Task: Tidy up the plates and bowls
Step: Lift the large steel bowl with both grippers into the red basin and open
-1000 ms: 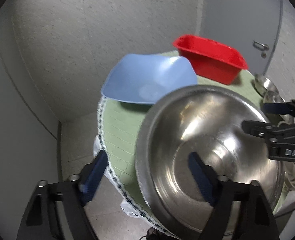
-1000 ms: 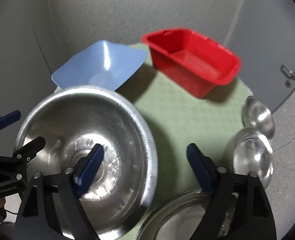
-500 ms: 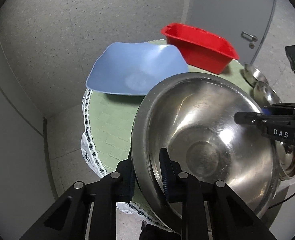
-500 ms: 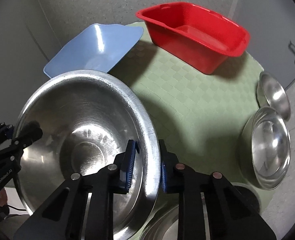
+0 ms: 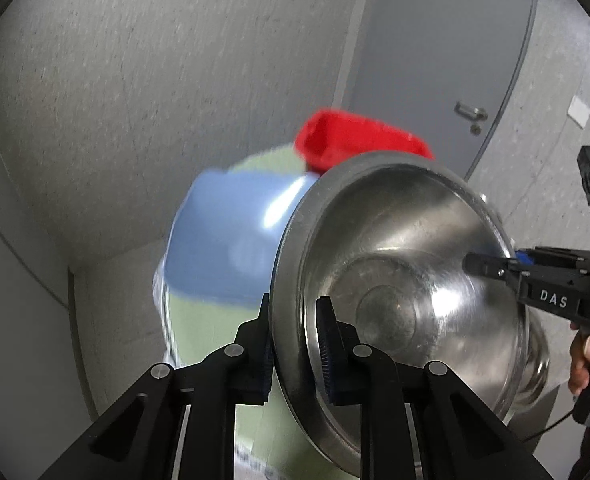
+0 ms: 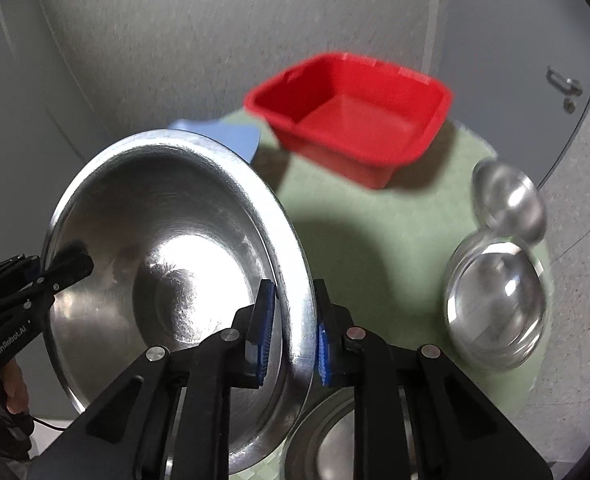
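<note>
— Two pairs of tongs have the big steel bowl (image 6: 167,264) between them: the left tongs (image 5: 295,344) are closed down on its rim on one side, and the right tongs (image 6: 291,320) are pinched on the rim opposite. The bowl hangs tilted in the air, clear of the tabletop (image 6: 375,248).

— So how much of the sorting looks finished?

— Little, by the look of it. The red tub (image 6: 355,116) at the far side of the tabletop holds nothing. The blue dish (image 5: 223,248) lies alone to the left of the tub. To the right of the tub, near the edge, a small steel bowl (image 6: 509,200) and a medium steel bowl (image 6: 495,300) sit side by side, not nested.

— Anything else waiting?

— Another steel bowl (image 6: 327,444) shows below the right tongs, on the near side from the tub, partly hidden.

— And what is left?

— Probably setting the lifted bowl down somewhere, then gathering the others. Where it is meant to go cannot be told.
</note>
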Tool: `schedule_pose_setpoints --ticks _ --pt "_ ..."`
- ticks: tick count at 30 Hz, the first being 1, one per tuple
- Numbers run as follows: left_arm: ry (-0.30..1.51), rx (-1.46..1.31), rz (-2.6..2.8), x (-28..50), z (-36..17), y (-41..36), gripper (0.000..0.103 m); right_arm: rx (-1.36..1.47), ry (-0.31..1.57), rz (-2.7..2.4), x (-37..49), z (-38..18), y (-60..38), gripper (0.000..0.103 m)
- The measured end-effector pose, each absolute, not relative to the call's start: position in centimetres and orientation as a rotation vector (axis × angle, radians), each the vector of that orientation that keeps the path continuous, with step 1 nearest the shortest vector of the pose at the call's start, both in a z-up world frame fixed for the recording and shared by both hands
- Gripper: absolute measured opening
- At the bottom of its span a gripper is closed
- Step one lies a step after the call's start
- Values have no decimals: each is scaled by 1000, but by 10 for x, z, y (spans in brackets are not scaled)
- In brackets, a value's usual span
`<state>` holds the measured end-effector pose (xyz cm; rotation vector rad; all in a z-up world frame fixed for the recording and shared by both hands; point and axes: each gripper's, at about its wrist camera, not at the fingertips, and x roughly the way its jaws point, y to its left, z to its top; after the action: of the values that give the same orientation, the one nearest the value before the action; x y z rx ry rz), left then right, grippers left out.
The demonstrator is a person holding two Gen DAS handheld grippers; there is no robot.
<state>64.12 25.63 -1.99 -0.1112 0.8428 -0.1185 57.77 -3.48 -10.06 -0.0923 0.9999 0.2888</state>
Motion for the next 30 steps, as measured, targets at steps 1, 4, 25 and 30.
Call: schedule_pose_setpoints --ticks 1,4,25,30 --pt "826 -112 -118 648 -13 256 15 -90 987 285 582 -94 -36 18" --pt "793 -122 -122 671 5 254 15 -86 936 274 599 -71 -42 18" --pt "887 -70 -55 902 -40 195 15 -48 973 248 805 -68 -104 18" --pt "924 -45 -39 937 -62 180 15 -45 1038 254 833 -101 -110 18"
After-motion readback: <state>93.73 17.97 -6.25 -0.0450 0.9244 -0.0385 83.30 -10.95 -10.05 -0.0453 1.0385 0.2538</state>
